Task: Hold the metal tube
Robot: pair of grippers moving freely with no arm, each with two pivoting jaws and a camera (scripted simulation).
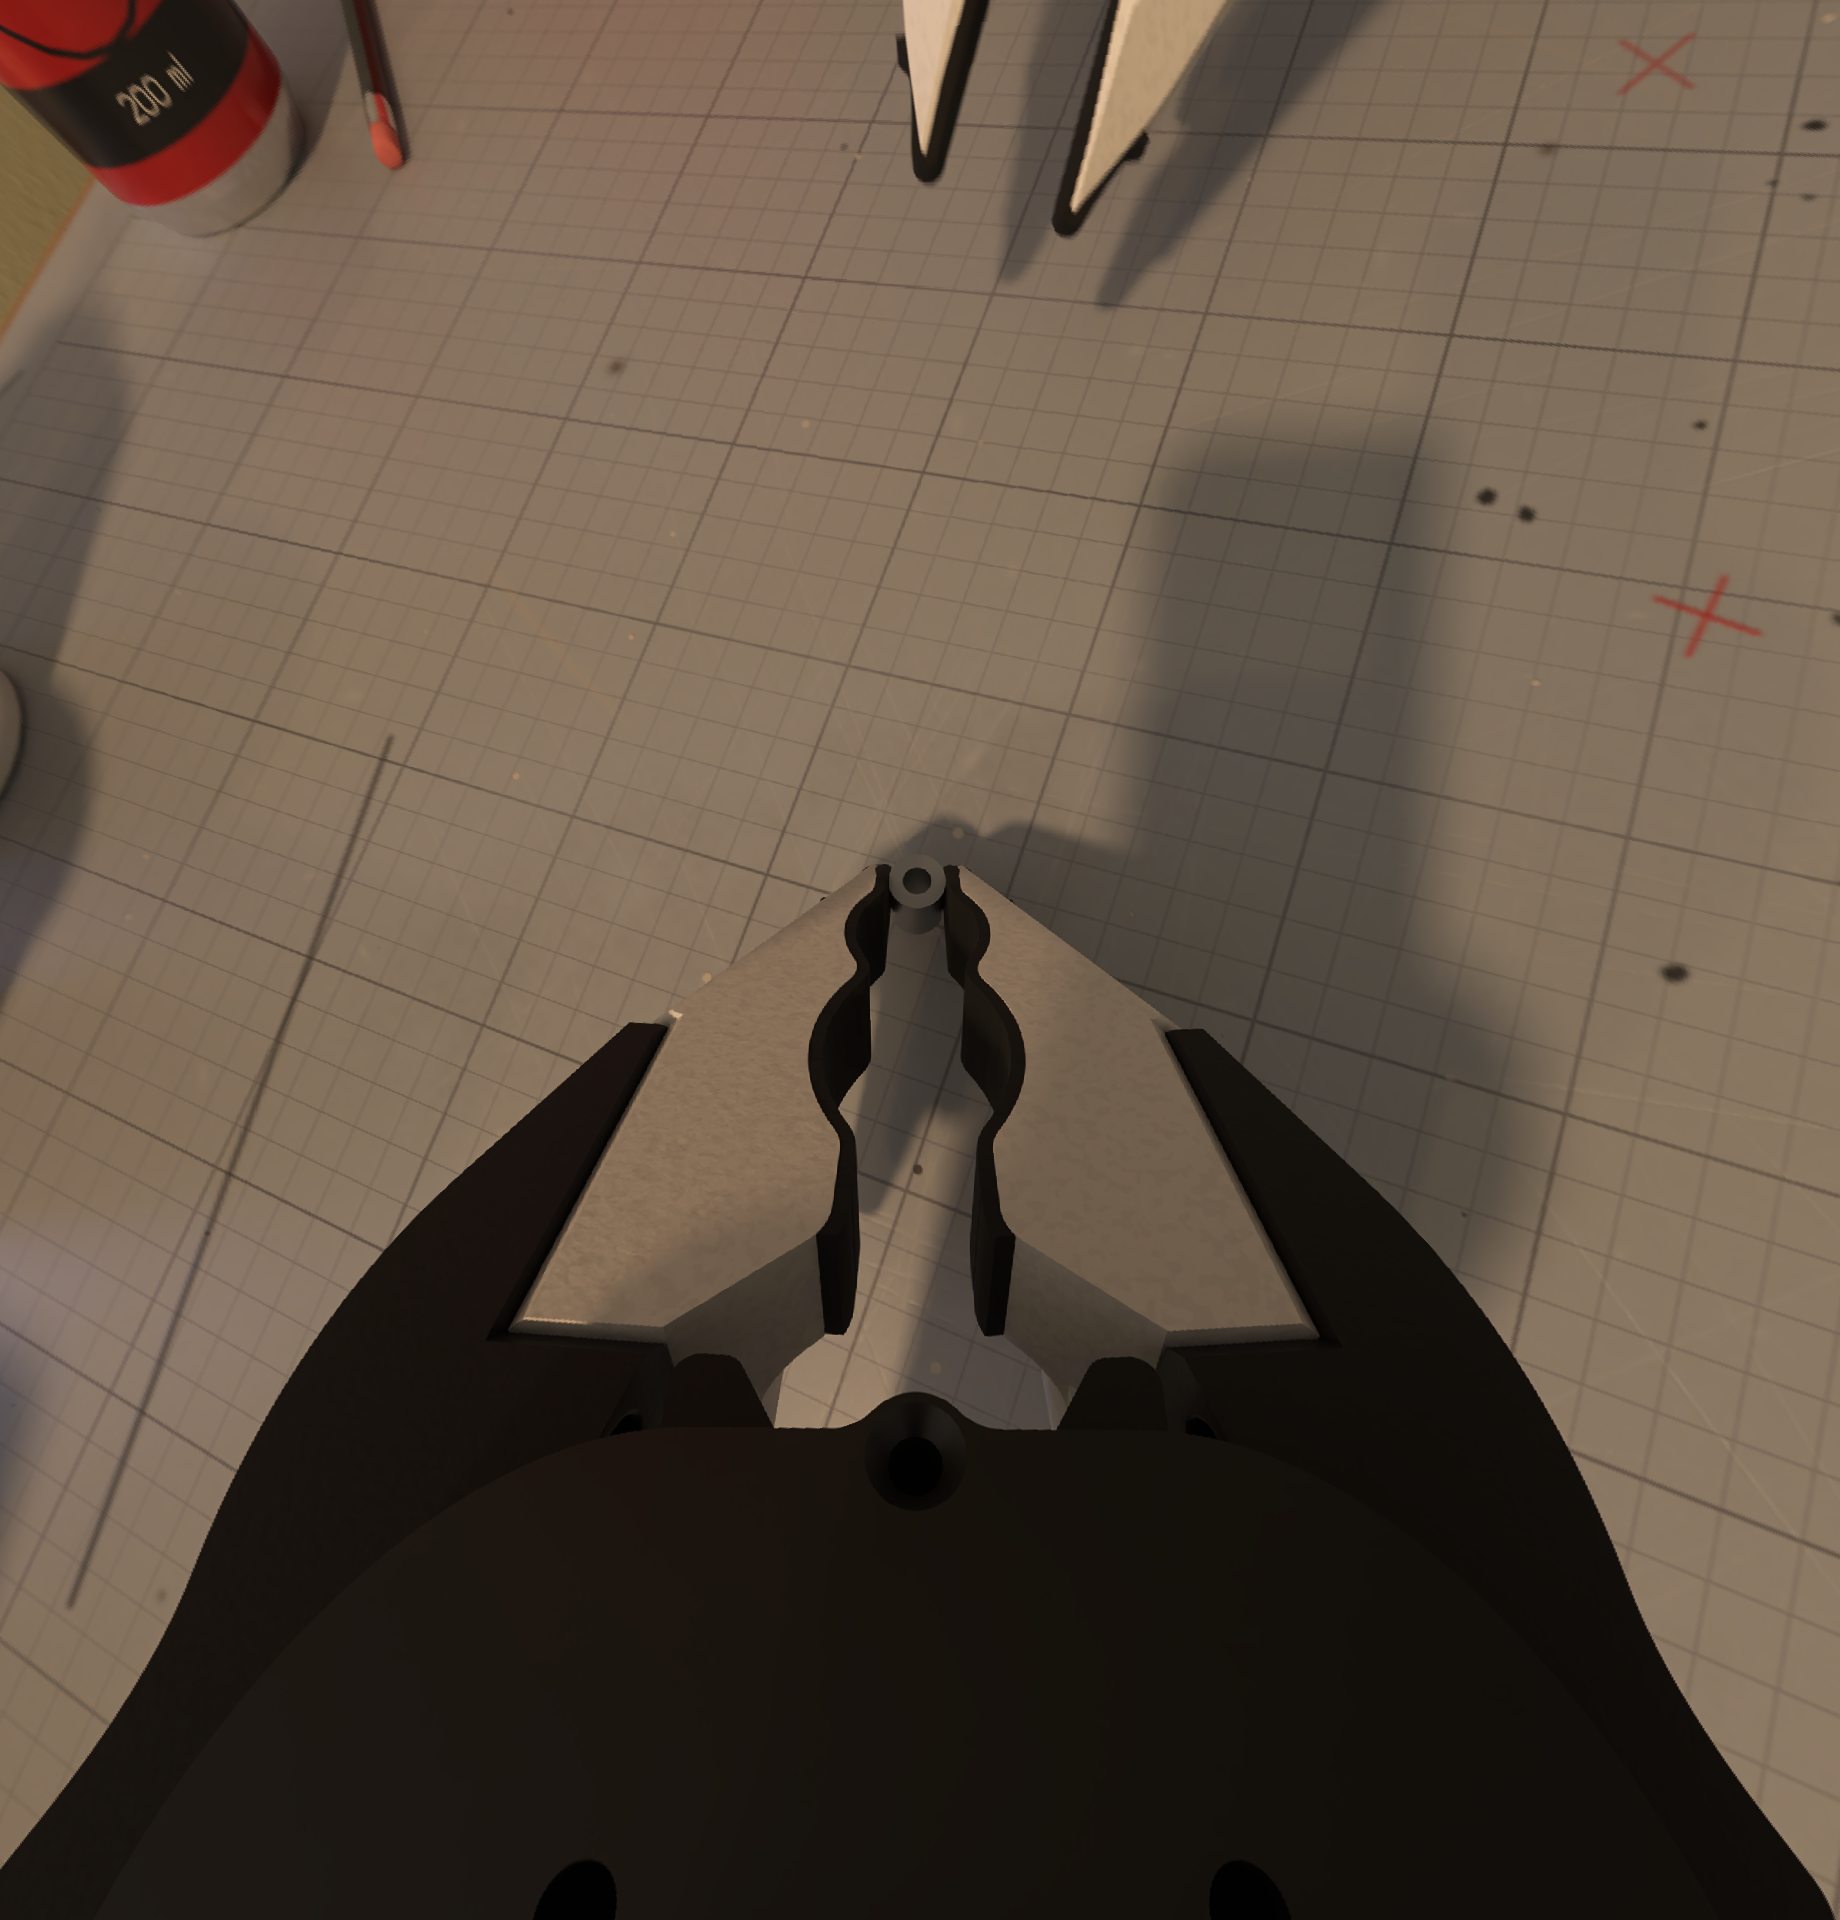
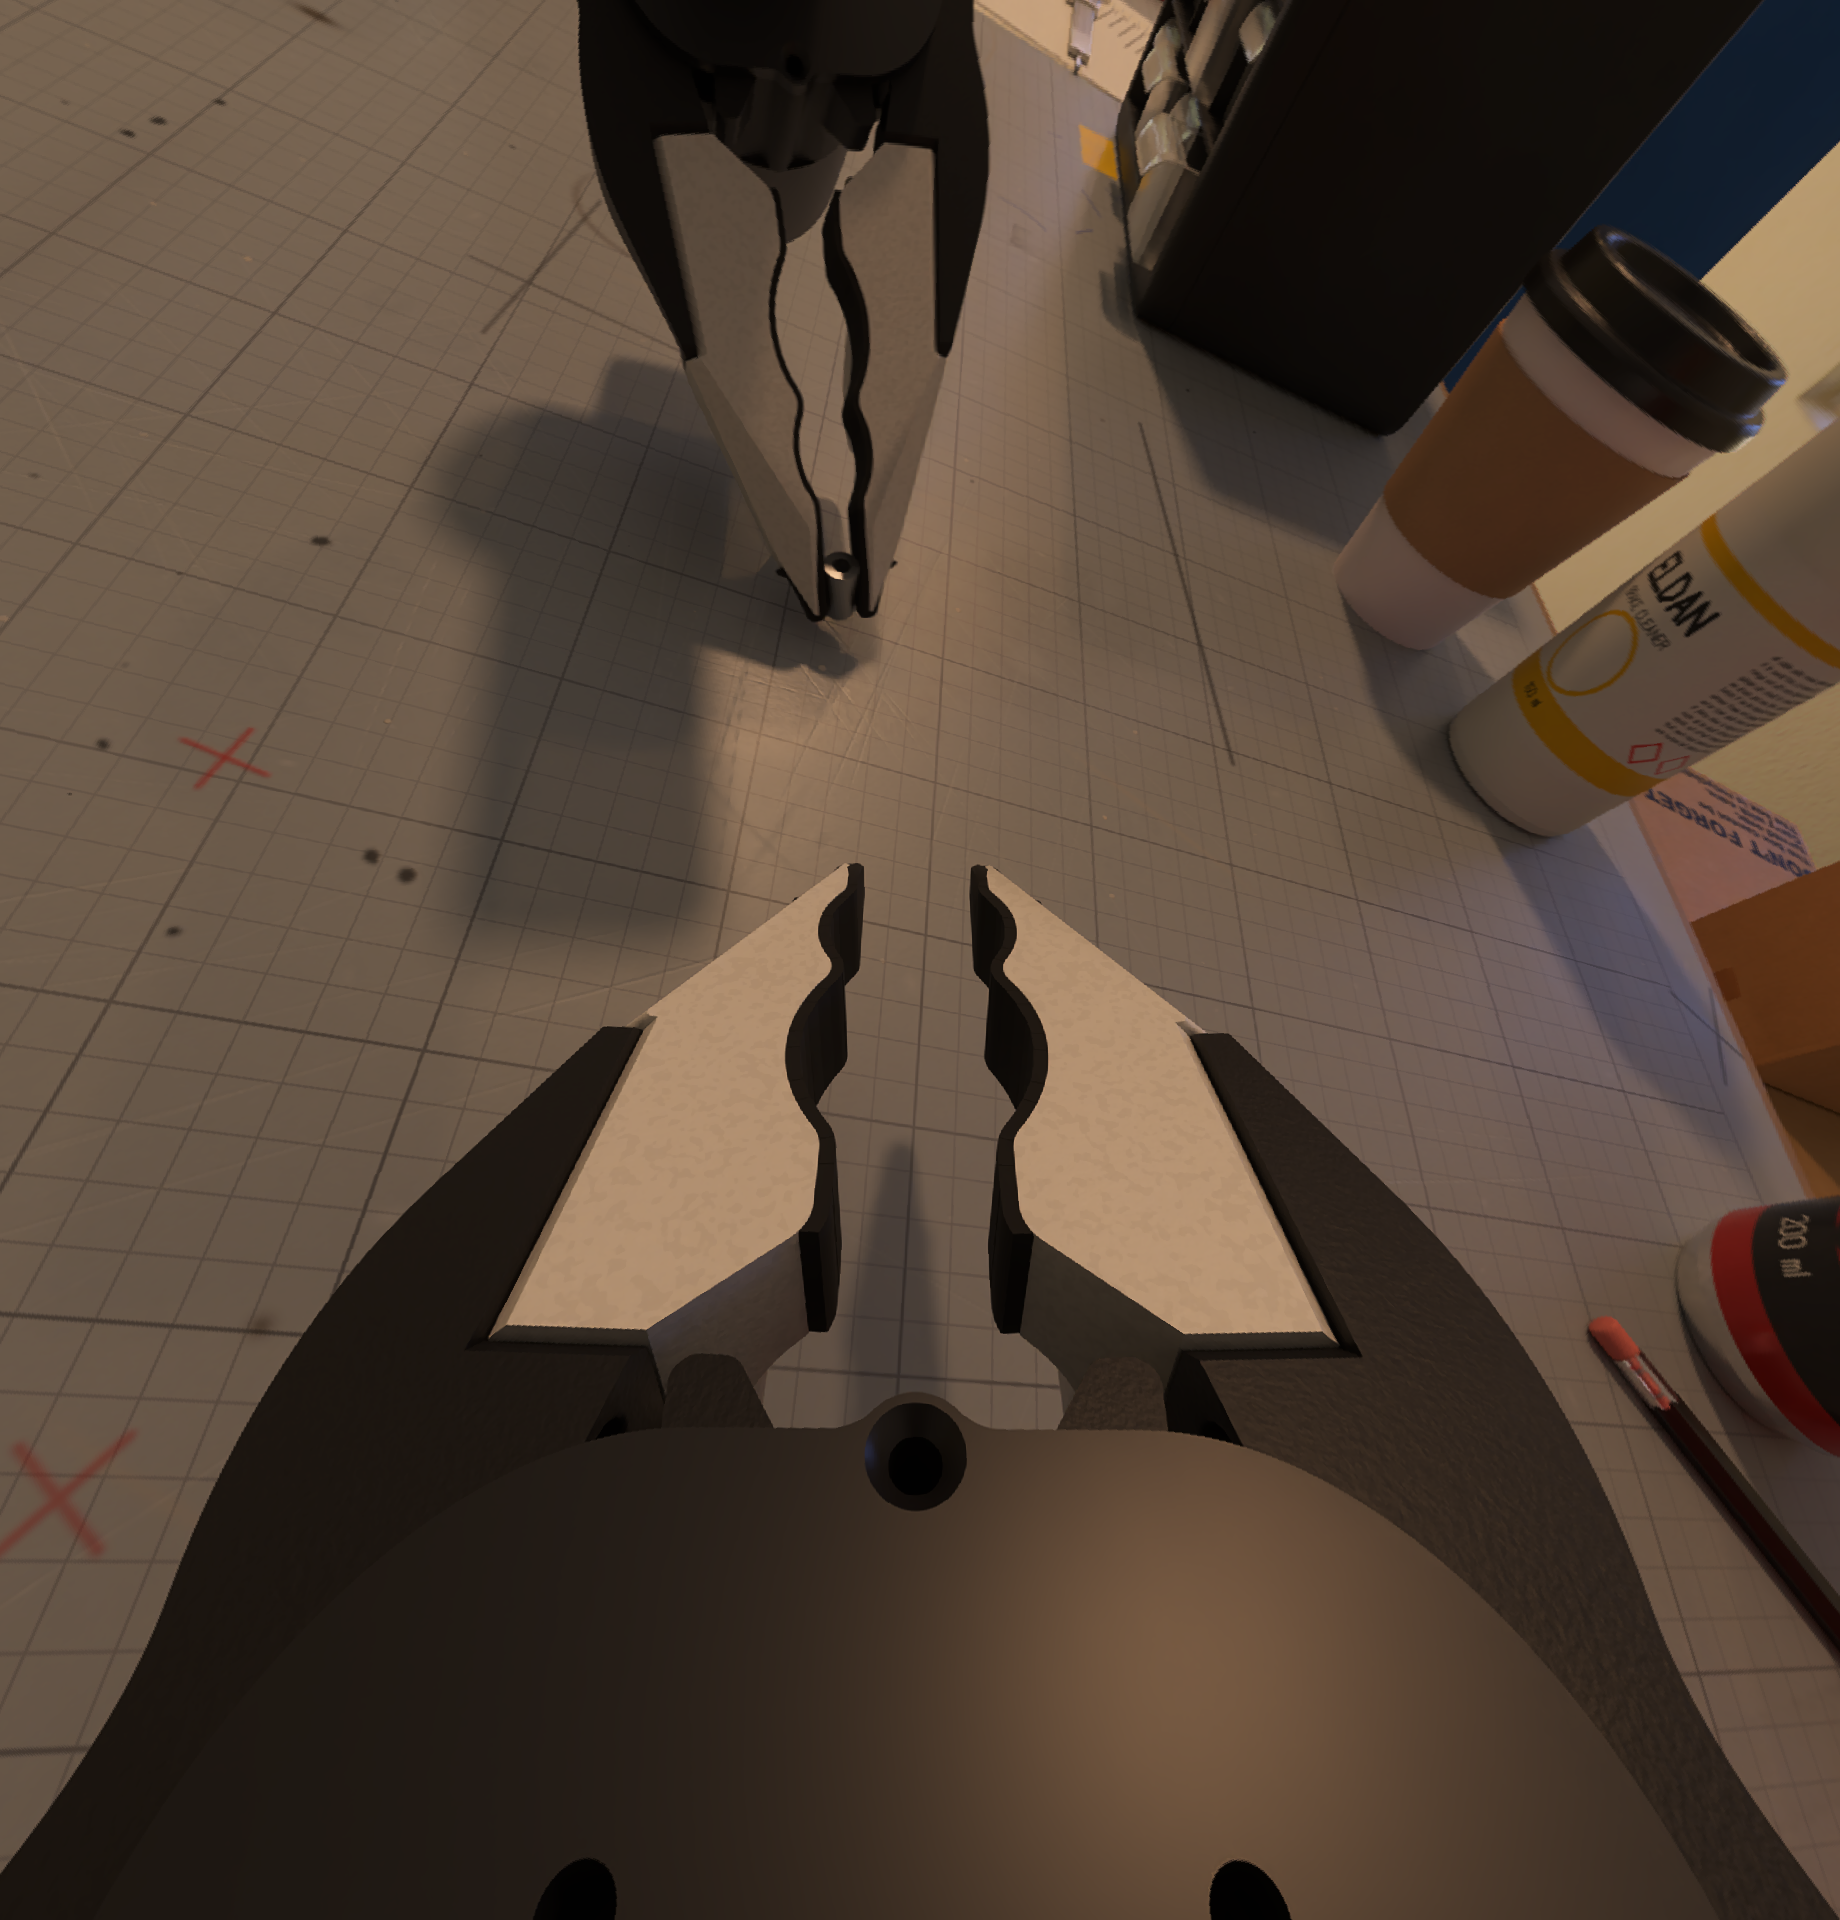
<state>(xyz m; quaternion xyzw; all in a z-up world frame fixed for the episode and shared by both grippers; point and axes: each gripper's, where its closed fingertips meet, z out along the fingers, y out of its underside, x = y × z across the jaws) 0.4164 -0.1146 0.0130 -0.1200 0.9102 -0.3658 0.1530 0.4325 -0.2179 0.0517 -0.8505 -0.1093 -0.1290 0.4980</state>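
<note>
The metal tube [image 1: 917,896] is a short grey hollow cylinder, standing upright between the tips of my left gripper [image 1: 917,881]. The left gripper is shut on it, just above the grey grid mat [image 1: 583,582]. In the right wrist view the tube [image 2: 839,582] shows pinched at the tips of the left gripper [image 2: 841,608], which points down at the mat. My right gripper [image 2: 916,878] is open and empty, some way short of the tube and facing it. Its fingertips [image 1: 931,156] show at the top of the left wrist view.
A red and black can [image 1: 157,114] and a red-tipped pencil [image 1: 381,104] lie at the mat's edge; both also show in the right wrist view, the can [image 2: 1789,1320] and the pencil [image 2: 1726,1486]. A coffee cup [image 2: 1550,436], a white bottle [image 2: 1664,665] and a black rack [image 2: 1363,177] stand at the right.
</note>
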